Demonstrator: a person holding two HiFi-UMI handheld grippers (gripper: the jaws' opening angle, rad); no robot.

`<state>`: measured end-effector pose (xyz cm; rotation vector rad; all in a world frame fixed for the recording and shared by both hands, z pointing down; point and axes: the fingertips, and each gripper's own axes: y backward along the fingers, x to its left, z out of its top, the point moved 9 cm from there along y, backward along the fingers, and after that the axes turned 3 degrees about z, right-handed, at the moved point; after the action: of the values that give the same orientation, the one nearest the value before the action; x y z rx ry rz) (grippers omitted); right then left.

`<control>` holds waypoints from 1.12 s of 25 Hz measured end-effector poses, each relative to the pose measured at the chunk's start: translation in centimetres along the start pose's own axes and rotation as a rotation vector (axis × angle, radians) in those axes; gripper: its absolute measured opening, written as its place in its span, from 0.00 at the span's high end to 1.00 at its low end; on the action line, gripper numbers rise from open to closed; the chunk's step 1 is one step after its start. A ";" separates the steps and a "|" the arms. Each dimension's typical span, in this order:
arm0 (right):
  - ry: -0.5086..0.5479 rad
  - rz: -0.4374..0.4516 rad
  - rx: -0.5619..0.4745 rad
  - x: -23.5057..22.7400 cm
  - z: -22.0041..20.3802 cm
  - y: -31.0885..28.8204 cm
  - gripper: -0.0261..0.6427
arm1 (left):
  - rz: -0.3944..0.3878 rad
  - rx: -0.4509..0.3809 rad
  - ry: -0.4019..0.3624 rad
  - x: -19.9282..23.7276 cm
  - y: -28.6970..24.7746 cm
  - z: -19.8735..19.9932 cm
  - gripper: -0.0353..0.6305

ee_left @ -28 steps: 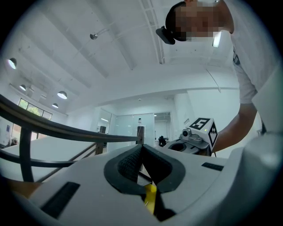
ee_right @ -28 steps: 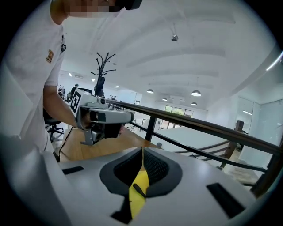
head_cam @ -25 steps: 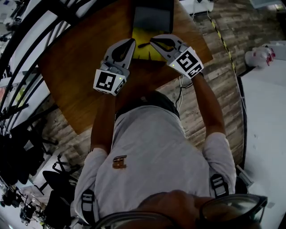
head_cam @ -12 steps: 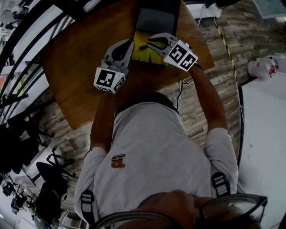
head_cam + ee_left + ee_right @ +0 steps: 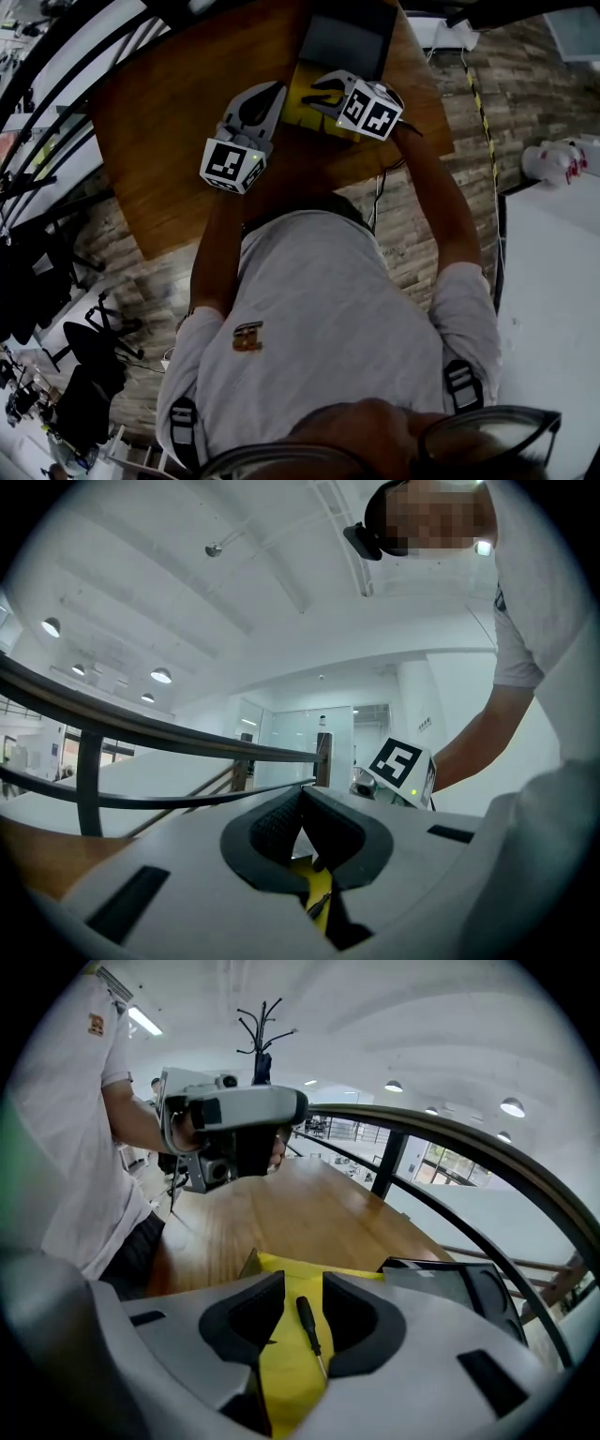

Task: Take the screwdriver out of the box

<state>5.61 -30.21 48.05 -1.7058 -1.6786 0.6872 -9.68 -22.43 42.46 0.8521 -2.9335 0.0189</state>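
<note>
A small black-handled screwdriver point(image 5: 308, 1324) lies flat on the yellow inside of the box point(image 5: 298, 103) on the wooden table. My right gripper point(image 5: 302, 1279) points steeply down over it. Its jaws are opening, one on each side of the screwdriver, and the pads do not press on it. In the head view the right gripper point(image 5: 315, 92) hangs over the box and hides the screwdriver. My left gripper point(image 5: 302, 801) is held level at the box's left edge point(image 5: 275, 92), tips together. Whether it pinches anything is unclear.
A dark grey lid or tray point(image 5: 347, 42) lies just beyond the yellow box. The brown table point(image 5: 178, 141) ends close to the person's body, where a cable point(image 5: 380, 187) hangs down. A black railing point(image 5: 487, 1162) curves past the far side.
The right gripper has sunk toward the yellow box and tipped nose-down. A dark rod showed at its tips earlier; the head view does not show it now. The left gripper barely moved.
</note>
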 end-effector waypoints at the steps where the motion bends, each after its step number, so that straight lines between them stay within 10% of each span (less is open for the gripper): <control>1: 0.010 0.016 0.025 0.0 -0.1 -0.4 0.76 | 0.004 0.001 0.002 0.0 0.0 0.0 0.92; 28: 0.108 0.189 0.340 -2.1 -2.8 -7.7 0.76 | 0.057 0.033 0.007 1.2 1.2 -0.9 0.92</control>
<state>2.49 -32.65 55.57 -1.6342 -1.2548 0.8949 -11.29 -22.03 43.50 0.7713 -2.9574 0.0740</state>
